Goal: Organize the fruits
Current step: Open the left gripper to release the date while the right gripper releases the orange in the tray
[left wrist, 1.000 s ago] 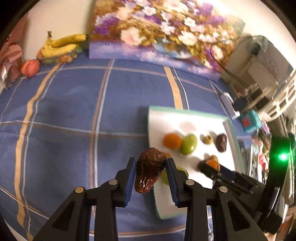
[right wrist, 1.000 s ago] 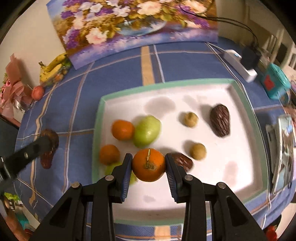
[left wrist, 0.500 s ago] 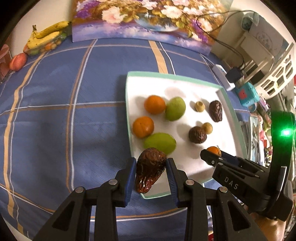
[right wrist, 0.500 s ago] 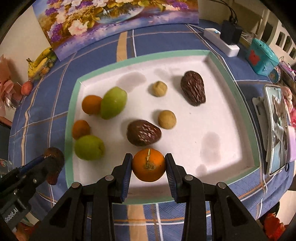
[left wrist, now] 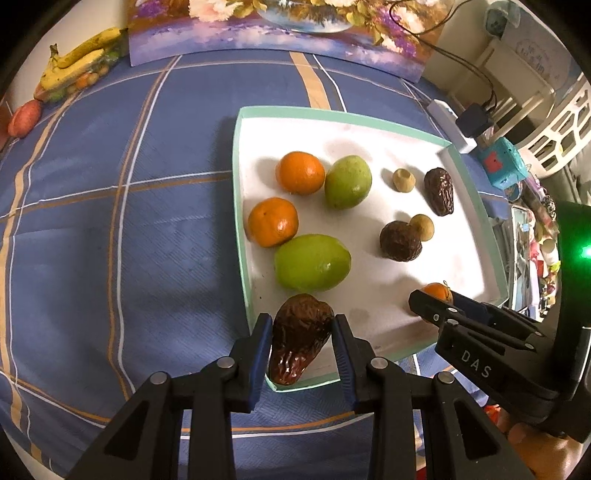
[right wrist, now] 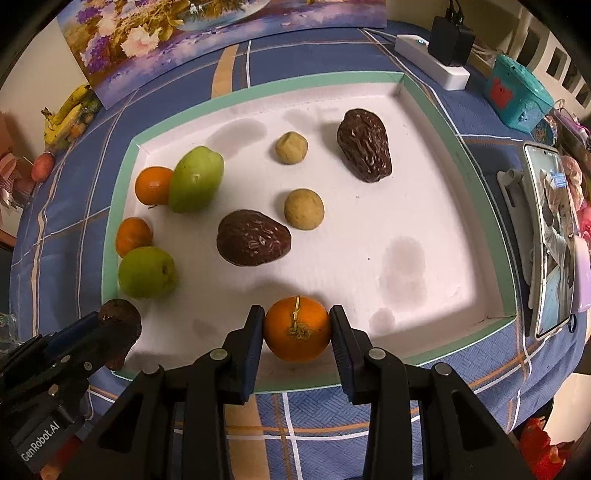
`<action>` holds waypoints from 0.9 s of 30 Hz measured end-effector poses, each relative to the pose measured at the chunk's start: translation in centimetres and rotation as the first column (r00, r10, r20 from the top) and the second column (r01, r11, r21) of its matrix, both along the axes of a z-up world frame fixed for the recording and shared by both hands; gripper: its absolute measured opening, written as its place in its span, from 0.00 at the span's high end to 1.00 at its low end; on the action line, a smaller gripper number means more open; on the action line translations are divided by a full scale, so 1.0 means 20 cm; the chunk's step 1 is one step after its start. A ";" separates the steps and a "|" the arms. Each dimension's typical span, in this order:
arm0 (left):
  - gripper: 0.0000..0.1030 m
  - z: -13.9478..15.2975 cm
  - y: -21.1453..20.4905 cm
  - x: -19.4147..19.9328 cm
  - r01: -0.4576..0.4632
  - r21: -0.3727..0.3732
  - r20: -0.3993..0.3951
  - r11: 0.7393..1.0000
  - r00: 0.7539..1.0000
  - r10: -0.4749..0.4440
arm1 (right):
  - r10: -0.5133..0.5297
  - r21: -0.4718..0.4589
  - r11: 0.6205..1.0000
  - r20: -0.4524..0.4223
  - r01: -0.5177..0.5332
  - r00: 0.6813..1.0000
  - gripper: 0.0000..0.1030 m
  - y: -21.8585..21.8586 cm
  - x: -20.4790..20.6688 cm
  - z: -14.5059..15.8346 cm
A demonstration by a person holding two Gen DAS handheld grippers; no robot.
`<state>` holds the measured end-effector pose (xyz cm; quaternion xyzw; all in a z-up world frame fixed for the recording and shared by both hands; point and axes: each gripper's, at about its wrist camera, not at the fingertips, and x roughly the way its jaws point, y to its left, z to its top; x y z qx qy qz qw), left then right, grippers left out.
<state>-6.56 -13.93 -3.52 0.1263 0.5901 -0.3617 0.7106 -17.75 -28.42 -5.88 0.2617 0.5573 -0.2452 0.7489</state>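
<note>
Three oranges (right wrist: 297,328), two green fruits (right wrist: 147,272), three brown wrinkled fruits (right wrist: 253,243), two tan balls (right wrist: 304,209), all counted together.

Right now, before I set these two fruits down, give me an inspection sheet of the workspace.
Surface: blue checked tablecloth, white tray with a green rim.
Job's things: in the tray two oranges, two green fruits, two brown dates, two small beige balls.
Clutter: phone, teal box, flower painting, bananas.
Grippers: left gripper shut on a brown date; right gripper shut on an orange; both over the tray's near edge.
Cables: power strip with black adapter and wires.
Surroundings: white lattice basket.
</note>
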 end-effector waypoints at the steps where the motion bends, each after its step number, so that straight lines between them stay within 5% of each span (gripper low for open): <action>1: 0.66 -0.01 0.00 0.00 -0.001 0.003 -0.004 1.000 1.000 0.001 | 0.002 0.000 1.000 -0.004 -0.002 1.000 0.64 0.00 0.00 0.00; 21: 0.64 0.04 0.09 0.05 -0.010 -0.010 -0.013 1.000 1.000 0.010 | 0.011 -0.024 1.000 -0.034 -0.012 0.999 0.63 0.03 0.05 -0.04; 27: 0.49 0.07 0.16 0.07 -0.031 -0.011 0.010 0.999 0.999 0.032 | 0.010 -0.046 0.999 -0.041 -0.012 0.999 0.62 0.05 0.06 -0.04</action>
